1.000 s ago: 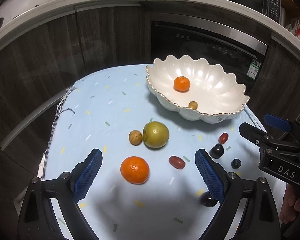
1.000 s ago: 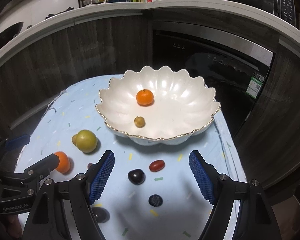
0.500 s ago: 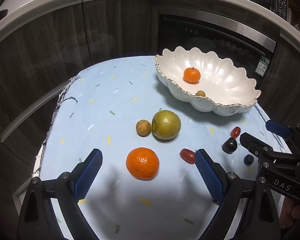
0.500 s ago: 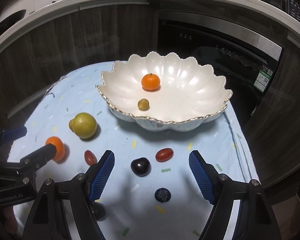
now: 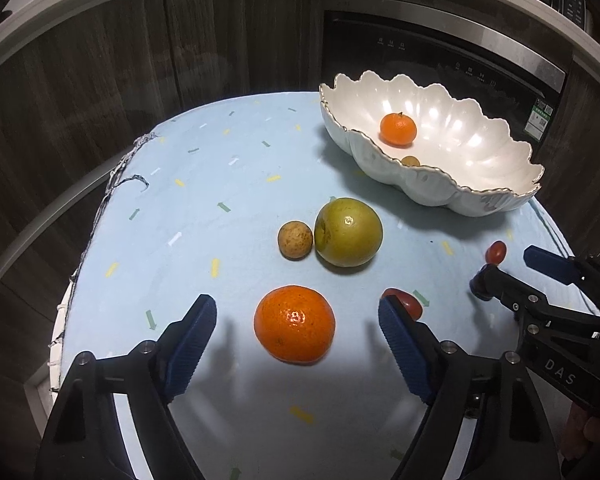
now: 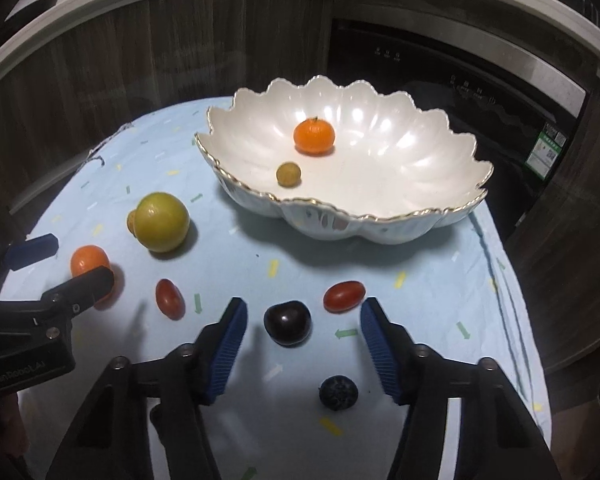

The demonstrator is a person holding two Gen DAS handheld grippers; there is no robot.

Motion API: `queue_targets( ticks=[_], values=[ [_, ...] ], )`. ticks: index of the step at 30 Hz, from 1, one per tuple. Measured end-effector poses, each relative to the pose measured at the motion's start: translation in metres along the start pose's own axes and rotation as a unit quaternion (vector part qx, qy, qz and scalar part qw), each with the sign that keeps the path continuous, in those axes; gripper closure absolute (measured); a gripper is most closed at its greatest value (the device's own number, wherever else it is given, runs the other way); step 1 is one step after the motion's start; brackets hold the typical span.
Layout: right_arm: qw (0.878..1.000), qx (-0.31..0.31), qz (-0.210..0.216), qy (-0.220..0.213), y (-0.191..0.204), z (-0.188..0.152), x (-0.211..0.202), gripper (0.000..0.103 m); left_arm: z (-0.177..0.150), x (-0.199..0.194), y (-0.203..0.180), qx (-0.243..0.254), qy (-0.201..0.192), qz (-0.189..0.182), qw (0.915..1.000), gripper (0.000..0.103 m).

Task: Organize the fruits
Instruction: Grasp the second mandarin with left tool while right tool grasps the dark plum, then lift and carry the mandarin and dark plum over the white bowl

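My left gripper [image 5: 295, 305] hangs low over the blue cloth, its jaws closing. A large orange [image 5: 295, 324] lies between the pads, which stand clear of it. My right gripper [image 6: 303, 307] is closing too, with a dark plum [image 6: 287, 323] between its untouching pads. A white scalloped bowl [image 6: 340, 224] at the back holds a small mandarin [image 6: 314, 136] and a small brownish fruit [image 6: 288, 174]. On the cloth lie a green fruit [image 5: 348, 232], a brown longan [image 5: 295, 239], two red cherry tomatoes [image 6: 169, 298] [image 6: 344, 296] and a blueberry [image 6: 339, 392].
The blue speckled cloth [image 5: 204, 200] covers a small round table, with a frayed edge on the left. Dark wood cabinets and a built-in appliance [image 6: 460, 80] stand close behind. In the right wrist view the left gripper [image 6: 66, 264] sits at the left edge.
Both grippers have sunk toward the cloth and their jaws have narrowed. The orange now lies between the left pads and the dark plum between the right pads.
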State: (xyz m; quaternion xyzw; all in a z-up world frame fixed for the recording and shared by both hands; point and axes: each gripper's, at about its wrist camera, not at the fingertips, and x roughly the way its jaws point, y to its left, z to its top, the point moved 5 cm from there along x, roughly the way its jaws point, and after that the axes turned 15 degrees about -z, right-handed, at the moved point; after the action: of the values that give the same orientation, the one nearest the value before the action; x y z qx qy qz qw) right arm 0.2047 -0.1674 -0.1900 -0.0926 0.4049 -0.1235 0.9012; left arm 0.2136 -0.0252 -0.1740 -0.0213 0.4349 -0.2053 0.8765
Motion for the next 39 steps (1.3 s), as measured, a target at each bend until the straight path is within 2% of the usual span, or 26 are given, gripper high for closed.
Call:
queue_targets(
  ticks=[2,6,13,19,24,39],
  values=[
    [1.0,-0.001,0.003,0.006,0.002,-0.002,0.004,0.052,-0.001,0.004,0.001,-0.001,0.005,0.001,1.0,0.023],
    [1.0,-0.002,0.012,0.012,0.006,-0.005,0.009,0.053,-0.004,0.009,0.003,-0.005,0.012,-0.001,0.9999,0.026],
    [1.0,-0.004,0.019,0.022,0.009,-0.008,0.015,0.053,-0.006,0.018,0.005,-0.005,0.024,-0.007,0.9997,0.038],
    [0.999,-0.009,0.031,0.034,0.015,-0.011,0.021,0.068,-0.009,0.025,0.009,-0.014,0.037,-0.013,0.9991,0.049],
    [0.999,-0.013,0.033,0.032,0.018,-0.01,0.02,0.073,-0.01,0.027,0.013,-0.021,0.041,-0.016,0.9988,0.059],
    [0.999,-0.004,0.041,0.015,0.013,0.0,0.006,0.074,-0.003,0.009,0.005,-0.02,0.023,-0.017,0.9994,0.061]
  ],
)
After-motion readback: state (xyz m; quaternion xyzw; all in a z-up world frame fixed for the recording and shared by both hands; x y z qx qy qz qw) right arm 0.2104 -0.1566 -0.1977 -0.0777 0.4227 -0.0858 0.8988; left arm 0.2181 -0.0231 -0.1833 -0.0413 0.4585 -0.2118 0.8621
